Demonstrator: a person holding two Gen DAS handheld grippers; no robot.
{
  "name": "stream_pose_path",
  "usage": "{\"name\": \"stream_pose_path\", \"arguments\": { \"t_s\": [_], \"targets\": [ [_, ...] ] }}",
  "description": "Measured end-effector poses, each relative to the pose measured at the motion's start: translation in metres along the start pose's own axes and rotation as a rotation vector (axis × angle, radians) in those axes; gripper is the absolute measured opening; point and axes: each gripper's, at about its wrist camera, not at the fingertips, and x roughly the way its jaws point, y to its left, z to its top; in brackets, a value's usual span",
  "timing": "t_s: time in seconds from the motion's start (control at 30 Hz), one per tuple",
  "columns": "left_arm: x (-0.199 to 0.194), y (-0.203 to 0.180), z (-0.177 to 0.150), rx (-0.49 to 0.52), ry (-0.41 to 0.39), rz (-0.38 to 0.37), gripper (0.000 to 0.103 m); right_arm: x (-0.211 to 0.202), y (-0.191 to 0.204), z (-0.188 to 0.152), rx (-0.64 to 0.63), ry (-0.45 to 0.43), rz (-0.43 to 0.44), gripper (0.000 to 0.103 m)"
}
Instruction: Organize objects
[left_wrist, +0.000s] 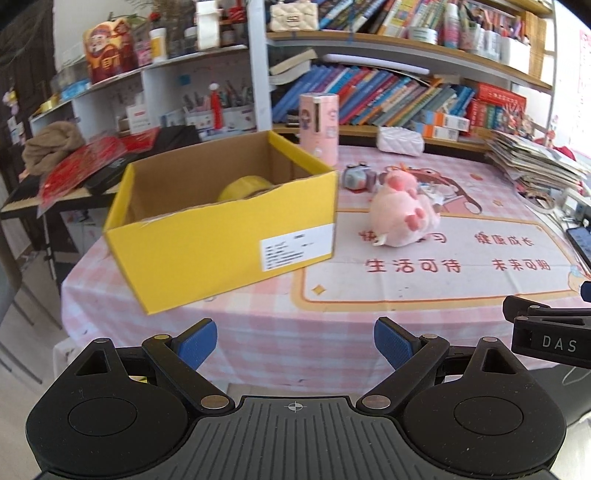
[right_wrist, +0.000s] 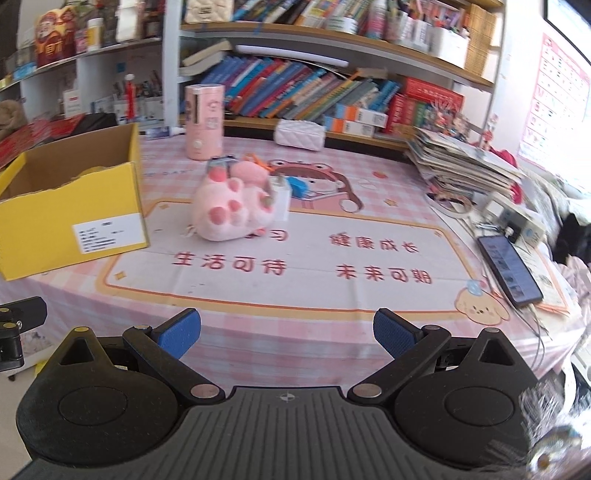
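Note:
A yellow cardboard box (left_wrist: 221, 236) stands open on the left of the pink table cloth, with a yellow tape roll (left_wrist: 245, 187) inside it. To its right lies a pink plush toy (left_wrist: 402, 216) (right_wrist: 231, 210). Behind the plush sit a small grey toy camera (left_wrist: 357, 177), a white charger plug (right_wrist: 279, 201) and a blue object (right_wrist: 298, 187). My left gripper (left_wrist: 294, 345) hovers open and empty at the table's near edge, in front of the box. My right gripper (right_wrist: 287, 334) is open too, empty, nearer the plush. The box (right_wrist: 74, 218) shows at left in the right wrist view.
A pink cylindrical container (left_wrist: 319, 127) (right_wrist: 204, 122) and a white quilted pouch (right_wrist: 301, 134) stand at the table's back. A pile of papers (right_wrist: 465, 162) and a phone (right_wrist: 509, 269) with cables lie at the right. Bookshelves (left_wrist: 369, 92) fill the wall behind.

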Motion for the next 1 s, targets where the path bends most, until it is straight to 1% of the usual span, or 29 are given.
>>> {"name": "stream_pose_path", "arguments": {
  "t_s": [0.23, 0.53, 1.0],
  "targets": [
    [0.016, -0.022, 0.013, 0.028, 0.002, -0.033, 0.094, 0.014, -0.021, 0.007, 0.026, 0.015, -0.037, 0.101],
    [0.037, -0.047, 0.033, 0.044, 0.001, -0.058, 0.094, 0.036, -0.045, 0.024, 0.039, 0.024, -0.064, 0.101],
    [0.070, -0.069, 0.054, 0.032, 0.022, -0.052, 0.094, 0.077, -0.062, 0.049, 0.012, 0.051, -0.044, 0.101]
  ]
}}
